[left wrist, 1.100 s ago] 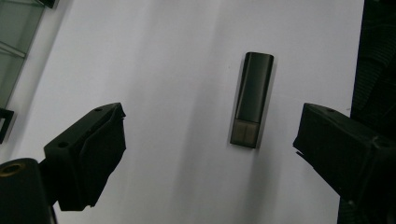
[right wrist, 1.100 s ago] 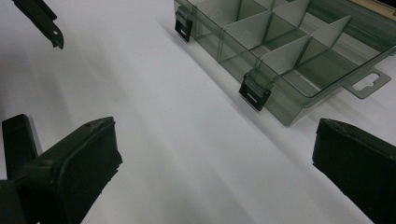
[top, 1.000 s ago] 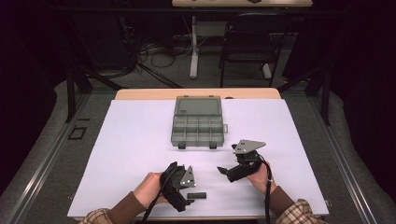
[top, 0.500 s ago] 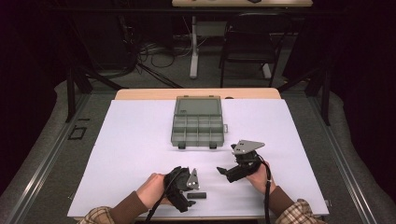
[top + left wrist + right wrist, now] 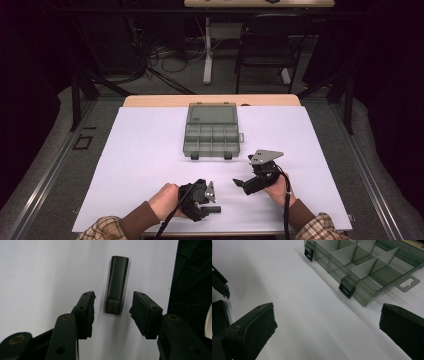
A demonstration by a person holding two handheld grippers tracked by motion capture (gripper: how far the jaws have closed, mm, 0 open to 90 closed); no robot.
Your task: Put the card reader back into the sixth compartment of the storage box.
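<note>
A small black bar [image 5: 116,285] lies flat on the white table cover near the front edge, also seen from above as the bar [image 5: 215,209]. My left gripper [image 5: 113,296] straddles its near end. The jaws have just been closing, and a gap still shows between each pad [image 5: 140,312] and the bar. In the high view the left gripper [image 5: 208,205] points right, held by a hand. My right gripper [image 5: 242,184] rests on the table to the right, and in its own view the right gripper [image 5: 327,310] stands wide open with nothing between the jaws.
A smoky clear organiser box [image 5: 212,155] with several divided compartments and its lid laid back sits at the table's middle rear. Its latched front wall [image 5: 362,293] is just ahead of the right gripper. Bare white cover [image 5: 140,150] stretches to the left.
The left gripper's jaws have narrowed around the black bar, with the hand shifting only slightly. The right gripper has stayed where it was.
</note>
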